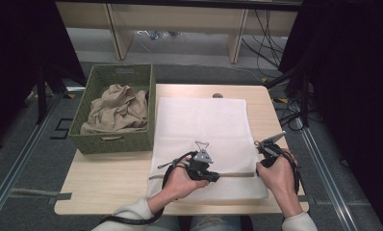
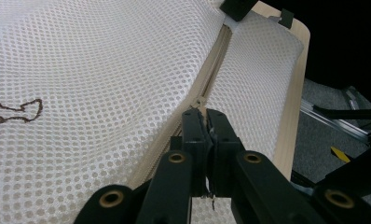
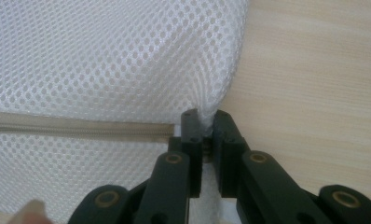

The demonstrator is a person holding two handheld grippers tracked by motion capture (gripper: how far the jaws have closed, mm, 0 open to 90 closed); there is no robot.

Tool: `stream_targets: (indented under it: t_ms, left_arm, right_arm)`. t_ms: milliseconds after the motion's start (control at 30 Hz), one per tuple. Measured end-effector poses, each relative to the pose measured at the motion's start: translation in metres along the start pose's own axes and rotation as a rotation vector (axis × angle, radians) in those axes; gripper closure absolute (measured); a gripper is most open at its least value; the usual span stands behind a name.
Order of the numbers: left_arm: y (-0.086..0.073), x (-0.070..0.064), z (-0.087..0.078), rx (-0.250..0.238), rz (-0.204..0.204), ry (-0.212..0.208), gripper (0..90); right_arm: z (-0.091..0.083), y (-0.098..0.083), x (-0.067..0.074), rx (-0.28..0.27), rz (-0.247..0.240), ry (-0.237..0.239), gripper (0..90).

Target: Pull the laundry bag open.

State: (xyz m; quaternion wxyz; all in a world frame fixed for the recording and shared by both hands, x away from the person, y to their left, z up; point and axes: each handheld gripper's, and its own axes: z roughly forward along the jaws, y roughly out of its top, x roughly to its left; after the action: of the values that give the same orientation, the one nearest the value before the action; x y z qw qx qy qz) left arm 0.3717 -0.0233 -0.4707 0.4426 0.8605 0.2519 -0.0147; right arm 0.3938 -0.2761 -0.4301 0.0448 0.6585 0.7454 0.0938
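Observation:
A white mesh bag lies flat on the wooden table, with a beige zipper running across it near the front edge. My left gripper is shut on the zipper pull about midway along the zipper. At the bag's right edge my right gripper is shut on a pinch of mesh, just past the zipper's end. In their own views the left gripper and the right gripper each have both jaws pressed together.
A green woven basket holding crumpled beige cloth stands at the table's left rear. Brown stitching marks the mesh. The table edge and floor rails lie close to the right of the bag.

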Motion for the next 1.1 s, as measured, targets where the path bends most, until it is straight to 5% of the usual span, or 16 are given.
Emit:
stream_targets:
  t_ms: [100,233,833,1067,1100]
  left_arm:
    - [0.000,0.000,0.000,0.006,-0.004,0.001,86.4]
    - [-0.003,0.002,-0.005,0.009,-0.008,0.009,86.4]
    - [-0.010,0.009,-0.014,0.014,-0.014,0.005,86.4]
    - [-0.013,0.009,-0.018,0.016,-0.012,0.017,86.4]
    - [-0.013,0.009,-0.019,0.018,-0.024,0.023,86.4]
  right_arm:
    - [-0.001,0.000,0.005,0.015,0.049,-0.006,85.1]
    - [0.000,-0.001,-0.003,-0.004,-0.013,-0.012,85.1]
    - [0.000,-0.001,0.000,0.005,0.013,-0.013,85.1]
    - [0.001,0.000,-0.002,0.008,-0.017,-0.013,85.1]
    - [0.002,-0.001,-0.001,-0.003,0.023,-0.012,85.1]
